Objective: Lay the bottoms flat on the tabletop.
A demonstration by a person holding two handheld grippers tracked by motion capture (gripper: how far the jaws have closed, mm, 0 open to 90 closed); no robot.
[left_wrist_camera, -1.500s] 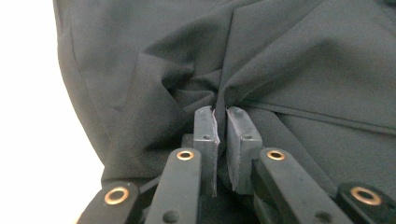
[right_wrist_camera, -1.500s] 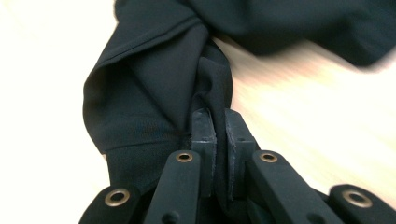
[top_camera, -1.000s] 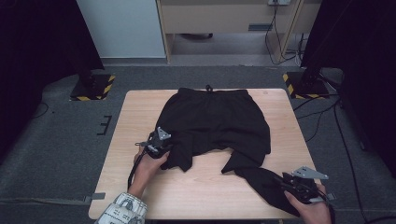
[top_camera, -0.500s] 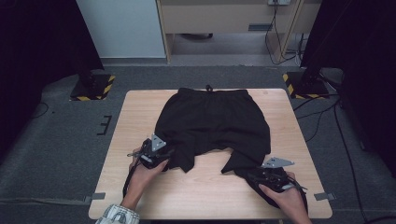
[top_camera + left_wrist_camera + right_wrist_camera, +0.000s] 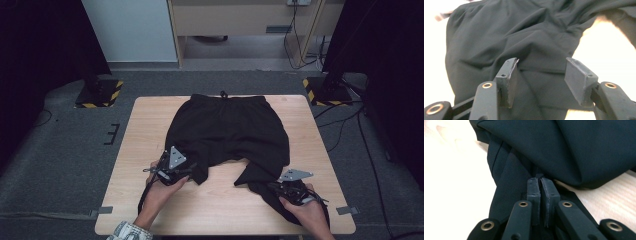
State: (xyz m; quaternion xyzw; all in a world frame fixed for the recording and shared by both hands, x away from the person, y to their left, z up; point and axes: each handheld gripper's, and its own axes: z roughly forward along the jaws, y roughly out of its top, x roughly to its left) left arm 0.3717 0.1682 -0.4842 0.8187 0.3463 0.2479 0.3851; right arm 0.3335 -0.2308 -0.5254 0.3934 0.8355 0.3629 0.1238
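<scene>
Black shorts lie spread on the wooden table, waistband at the far side. My left gripper is at the hem of the left leg. Its jaws have just been opening and now stand open over the dark cloth, with fabric below the gap and no pad pressing on it. My right gripper is at the right leg near the front edge. Its jaws have just closed, and a fold of the shorts' fabric is pinched at the tips.
Bare wood shows between the two legs and along the left side of the table. Part of the right leg hangs over the front edge. Stands with yellow-black feet flank the table's far side.
My right hand has moved left from the table's front right corner onto the right leg and shut on it. My left gripper drew slightly toward the front and its jaws opened.
</scene>
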